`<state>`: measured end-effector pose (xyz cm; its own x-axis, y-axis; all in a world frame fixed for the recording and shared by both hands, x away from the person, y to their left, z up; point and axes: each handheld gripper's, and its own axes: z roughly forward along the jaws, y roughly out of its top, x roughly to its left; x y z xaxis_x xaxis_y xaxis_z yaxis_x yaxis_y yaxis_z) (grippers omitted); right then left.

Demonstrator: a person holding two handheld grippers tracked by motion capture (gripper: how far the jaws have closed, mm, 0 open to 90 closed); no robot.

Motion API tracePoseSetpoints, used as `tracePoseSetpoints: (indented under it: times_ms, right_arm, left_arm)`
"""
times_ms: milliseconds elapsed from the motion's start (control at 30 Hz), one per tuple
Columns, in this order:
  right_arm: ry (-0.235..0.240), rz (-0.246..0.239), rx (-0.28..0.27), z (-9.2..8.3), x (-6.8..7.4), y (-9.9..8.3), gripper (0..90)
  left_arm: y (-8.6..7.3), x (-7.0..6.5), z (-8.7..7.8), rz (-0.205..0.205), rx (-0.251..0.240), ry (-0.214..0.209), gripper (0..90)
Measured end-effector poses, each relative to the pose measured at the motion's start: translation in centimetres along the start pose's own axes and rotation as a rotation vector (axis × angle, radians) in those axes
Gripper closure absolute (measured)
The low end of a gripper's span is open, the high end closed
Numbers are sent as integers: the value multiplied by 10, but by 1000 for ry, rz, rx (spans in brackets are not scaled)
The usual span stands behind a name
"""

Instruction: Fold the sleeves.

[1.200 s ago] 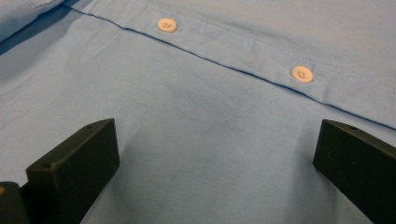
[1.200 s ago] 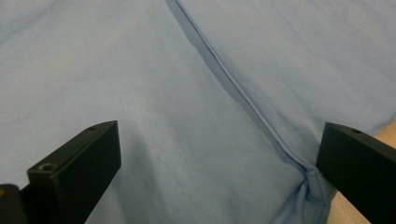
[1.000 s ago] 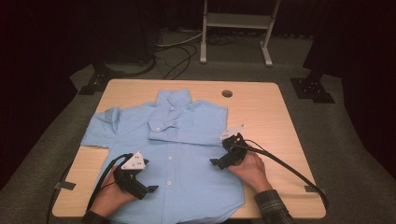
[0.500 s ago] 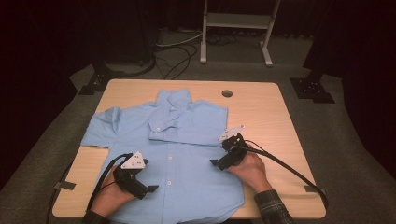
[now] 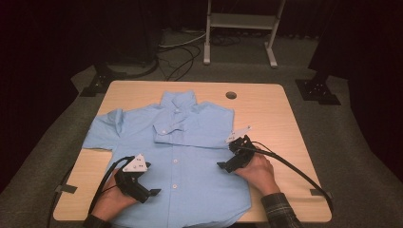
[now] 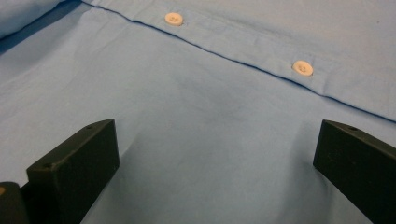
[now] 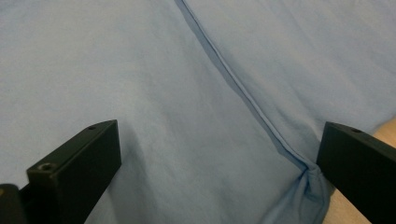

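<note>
Resting on blue shirt (image 5: 190,156), both tools (jaws spread).

We had a light blue button-up shirt (image 5: 190,156) lying flat and face up on the counter (image 5: 266,109), collar at the far end, white buttons down the front placket. One sleeve was folded across the chest, the other spread out sideways.

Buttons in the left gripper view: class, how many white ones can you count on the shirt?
2. One button sits near the top centre; the other button lies further right along the same placket of the blue shirt. More may lie outside that view.
</note>
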<state>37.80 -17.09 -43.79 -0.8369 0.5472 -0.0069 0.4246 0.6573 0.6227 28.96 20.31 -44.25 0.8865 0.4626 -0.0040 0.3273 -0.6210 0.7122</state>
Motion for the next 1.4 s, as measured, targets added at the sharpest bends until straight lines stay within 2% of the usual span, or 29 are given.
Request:
tracePoseSetpoints:
  times_ms: [367,800,1400]
  right_arm:
    - [-4,8,24,-10,-13,-11,0]
    - [-18,20,24,-21,-26,-25,0]
    - [-51,64,55,-40,-45,-46,0]
  left_arm:
    - [-2,2,-4,-10,-7,9,0]
    - [-2,2,-3,-12,-8,10,0]
    - [-2,2,-5,-14,-9,15,0]
